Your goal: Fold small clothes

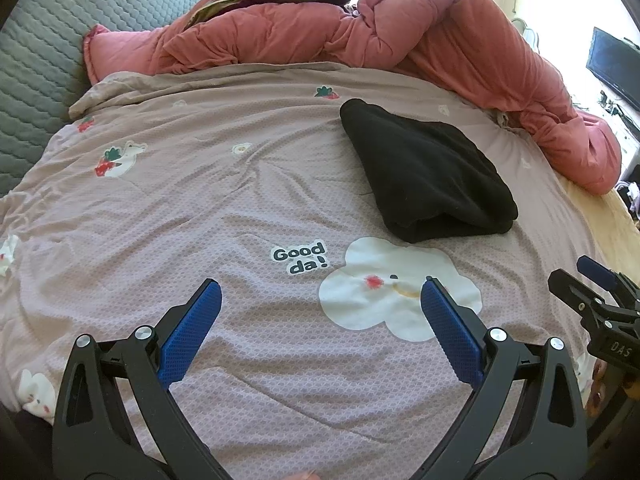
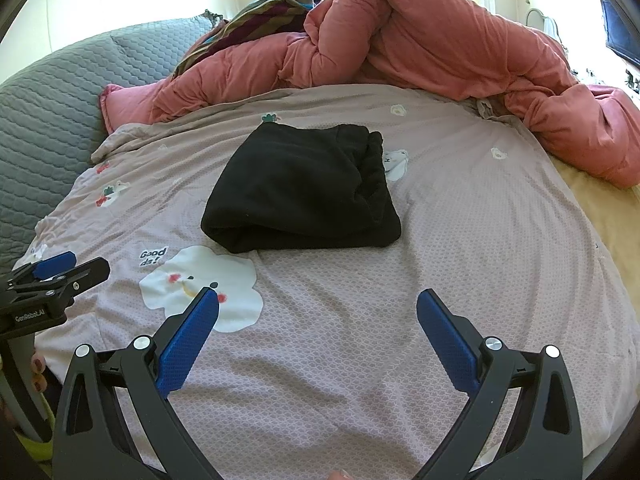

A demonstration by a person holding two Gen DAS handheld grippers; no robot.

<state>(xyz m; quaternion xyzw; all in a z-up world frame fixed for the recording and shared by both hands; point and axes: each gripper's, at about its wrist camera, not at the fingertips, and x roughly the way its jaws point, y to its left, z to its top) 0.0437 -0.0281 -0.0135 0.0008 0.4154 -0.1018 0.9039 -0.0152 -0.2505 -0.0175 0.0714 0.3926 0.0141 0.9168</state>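
Left tool (image 1: 320, 296) hovering released over the printed sheet (image 1: 200, 208), blue fingers (image 1: 192, 332) spread wide and gripping nothing. Right tool (image 2: 318, 304) hanging released too, fingers (image 2: 444, 340) wide apart, empty. Lying folded on the bed, ahead of both tools and well apart from the fingertips: the black garment (image 2: 300, 188), forward and to the right of the left tool, almost straight ahead of the right tool. Sitting between the garment and the tools: a white cloud print (image 1: 392, 288) with the words "Good da!" (image 1: 300, 258), just under the right fingertip of the left tool. Lying bunched beyond the garment, at the far edge of the bed: a pink duvet (image 2: 420, 48). Showing far to the left of both tools: a grey quilted cover (image 1: 44, 64).
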